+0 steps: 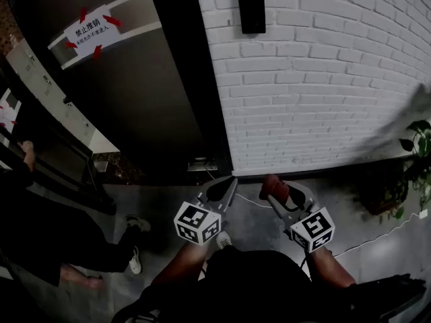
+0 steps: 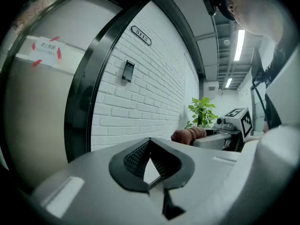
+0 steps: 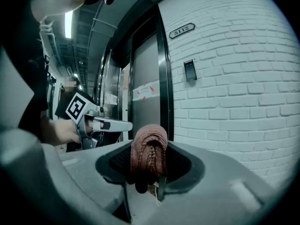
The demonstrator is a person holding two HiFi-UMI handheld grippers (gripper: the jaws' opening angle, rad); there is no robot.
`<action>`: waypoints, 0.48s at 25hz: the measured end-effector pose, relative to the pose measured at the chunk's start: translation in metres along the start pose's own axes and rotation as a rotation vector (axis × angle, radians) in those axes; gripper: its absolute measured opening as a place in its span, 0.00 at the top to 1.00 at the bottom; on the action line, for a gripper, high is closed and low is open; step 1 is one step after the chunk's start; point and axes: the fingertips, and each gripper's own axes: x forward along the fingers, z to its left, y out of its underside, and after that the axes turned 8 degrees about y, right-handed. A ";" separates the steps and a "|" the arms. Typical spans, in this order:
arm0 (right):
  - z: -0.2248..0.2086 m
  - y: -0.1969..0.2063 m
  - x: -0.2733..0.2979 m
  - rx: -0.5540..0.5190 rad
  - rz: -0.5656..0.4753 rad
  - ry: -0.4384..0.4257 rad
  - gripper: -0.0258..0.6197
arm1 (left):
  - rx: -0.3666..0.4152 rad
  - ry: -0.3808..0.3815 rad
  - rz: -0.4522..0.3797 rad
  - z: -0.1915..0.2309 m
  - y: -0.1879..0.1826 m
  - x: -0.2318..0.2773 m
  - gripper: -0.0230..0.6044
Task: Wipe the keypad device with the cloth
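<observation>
Light: dim, from ceiling strip lamps [image 2: 239,44].
Brightest: white brick wall [image 1: 316,79].
Edges: fisheye bending, dark corners.
Floor [image 1: 249,224]: deep shadow.

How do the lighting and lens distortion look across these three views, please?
Head view: dim overall, black corners, the brick wall bowing outward, the keypad device crisp. Left gripper view: strong fisheye curving the door frame, ceiling lights blown out. Right gripper view: the cloth held in the jaws is sharp enough to show its weave, with the picture's edges vignetted black.
</observation>
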 end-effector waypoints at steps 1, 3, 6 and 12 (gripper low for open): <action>0.000 -0.003 0.007 -0.002 -0.002 -0.001 0.72 | 0.000 0.001 -0.001 0.007 -0.002 0.000 0.94; -0.001 -0.009 0.021 -0.005 -0.006 0.001 0.72 | 0.004 0.005 -0.003 0.021 -0.008 0.001 0.94; -0.004 -0.018 0.044 -0.015 -0.011 0.016 0.72 | 0.014 0.015 -0.011 0.044 -0.018 0.002 0.94; -0.013 -0.053 0.090 -0.041 -0.051 0.102 0.72 | 0.036 0.109 0.000 0.082 -0.035 0.010 0.94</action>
